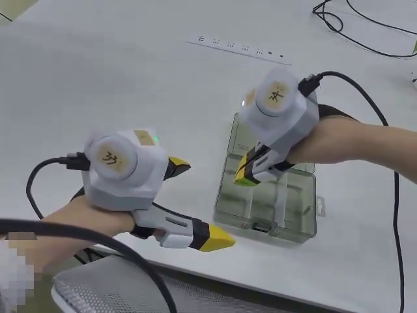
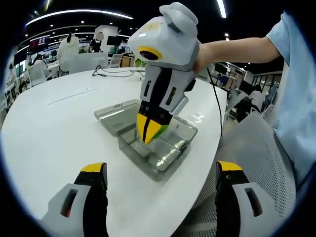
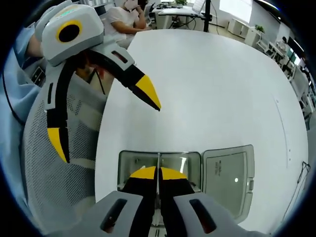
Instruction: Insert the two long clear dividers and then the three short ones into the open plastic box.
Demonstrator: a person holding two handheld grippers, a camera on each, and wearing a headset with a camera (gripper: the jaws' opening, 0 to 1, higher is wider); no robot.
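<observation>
1. Left tongs (image 1: 199,201): released, jaws spread wide, held over the near edge of the surface (image 1: 130,78), beside the open plastic box (image 1: 306,225).
2. Right tongs (image 3: 158,173): clenched on a clear divider (image 3: 158,159) standing upright inside the box.
3. Box lid (image 3: 227,173): lies open flat on the surface.
</observation>
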